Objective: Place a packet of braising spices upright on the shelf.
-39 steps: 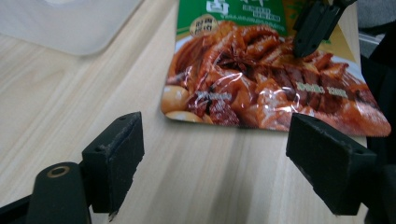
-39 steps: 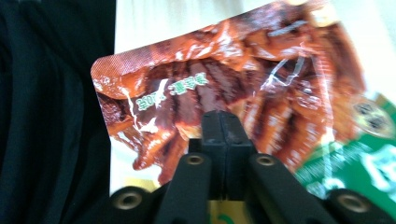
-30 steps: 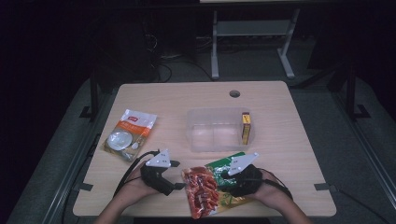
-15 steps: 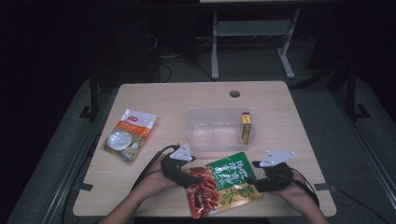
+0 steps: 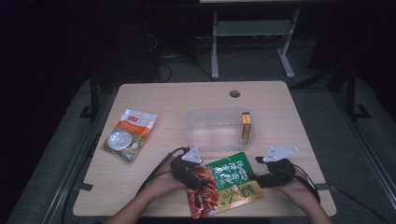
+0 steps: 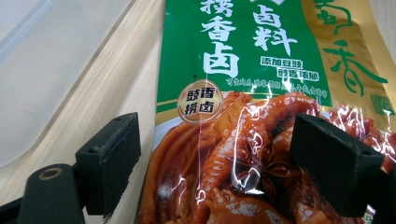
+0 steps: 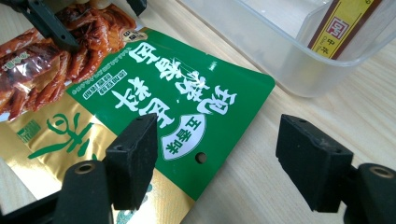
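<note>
right gripper (image 7: 217,161): jaws wide apart, just been opening, nothing pressed | packet (image 7: 154,107): flat on table (image 7: 261,186), green corner between jaws | tub (image 7: 285,51): beyond packet, yellow box (image 7: 343,25) inside | left gripper (image 7: 70,21): on packet's far end

On your worktop (image 5: 289,121) you have a clear plastic bin (image 5: 212,128) holding an upright yellow box (image 5: 246,127), with an orange-and-white packet (image 5: 130,134) lying well to its left

Dim lab-like recording room, lone wooden table (image 5: 154,98) with cable hole, metal stand (image 5: 252,37), floor cables (image 5: 163,58)
</note>
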`<state>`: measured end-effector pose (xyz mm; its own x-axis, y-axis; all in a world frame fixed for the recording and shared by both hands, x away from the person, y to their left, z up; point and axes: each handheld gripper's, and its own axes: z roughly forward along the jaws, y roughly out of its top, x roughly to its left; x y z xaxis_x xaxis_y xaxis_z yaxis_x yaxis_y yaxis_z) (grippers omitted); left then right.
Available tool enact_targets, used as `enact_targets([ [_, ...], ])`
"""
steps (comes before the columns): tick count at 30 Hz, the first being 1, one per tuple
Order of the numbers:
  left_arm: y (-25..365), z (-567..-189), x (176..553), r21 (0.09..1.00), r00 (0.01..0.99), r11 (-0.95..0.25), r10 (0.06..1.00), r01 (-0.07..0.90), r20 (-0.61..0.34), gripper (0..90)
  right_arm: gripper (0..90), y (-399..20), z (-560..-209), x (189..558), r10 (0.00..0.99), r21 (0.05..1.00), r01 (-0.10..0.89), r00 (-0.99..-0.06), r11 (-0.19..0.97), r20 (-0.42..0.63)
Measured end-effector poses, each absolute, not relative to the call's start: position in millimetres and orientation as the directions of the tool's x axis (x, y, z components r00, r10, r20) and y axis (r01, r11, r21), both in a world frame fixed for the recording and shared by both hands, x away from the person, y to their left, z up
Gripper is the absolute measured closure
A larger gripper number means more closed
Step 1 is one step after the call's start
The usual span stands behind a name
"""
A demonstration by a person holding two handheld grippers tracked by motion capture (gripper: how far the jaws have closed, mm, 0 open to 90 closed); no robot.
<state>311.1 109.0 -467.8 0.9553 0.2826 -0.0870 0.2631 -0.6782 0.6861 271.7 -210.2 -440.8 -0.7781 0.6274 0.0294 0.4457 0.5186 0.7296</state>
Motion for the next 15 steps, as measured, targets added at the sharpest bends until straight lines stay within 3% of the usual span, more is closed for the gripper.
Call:
enact_targets([
  [15, 105.2, -473.9, 304.3, 0.706, 0.957, -0.662, 0.278, 0.253, -0.083, 13.1, 29.2, -212.1, -442.1, 273.4, 0.626, 0.73, 0.445, -0.78, 0.519, 0.031],
])
